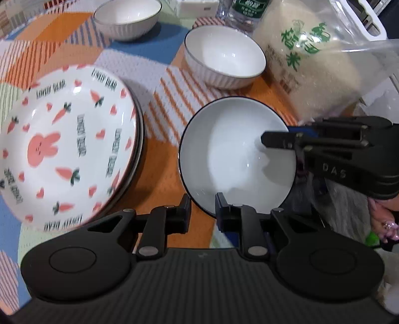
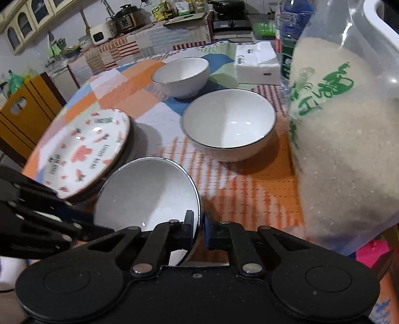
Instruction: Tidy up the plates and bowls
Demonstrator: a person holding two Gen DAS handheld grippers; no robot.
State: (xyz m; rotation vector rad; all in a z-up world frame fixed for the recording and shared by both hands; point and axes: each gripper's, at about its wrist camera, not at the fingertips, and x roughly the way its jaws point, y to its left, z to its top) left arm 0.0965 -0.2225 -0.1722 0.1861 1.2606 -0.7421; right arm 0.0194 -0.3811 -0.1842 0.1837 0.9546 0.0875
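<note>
A white bowl with a dark rim (image 1: 232, 159) (image 2: 147, 194) is tilted above the patterned tablecloth, held from two sides. My left gripper (image 1: 203, 211) is shut on its near rim. My right gripper (image 2: 199, 224) is shut on its right rim and shows in the left wrist view (image 1: 279, 140) from the right. A stack of carrot-and-rabbit plates (image 1: 67, 149) (image 2: 84, 152) lies to the left. Two more white bowls stand beyond: a near one (image 1: 224, 57) (image 2: 229, 124) and a far one (image 1: 127, 17) (image 2: 180, 74).
A big clear bag of rice (image 1: 316, 62) (image 2: 341, 149) stands close on the right. A water bottle (image 1: 247, 10) (image 2: 291, 37) and a tissue pack (image 2: 256, 62) are behind the bowls. Kitchen counters lie beyond the table's far edge.
</note>
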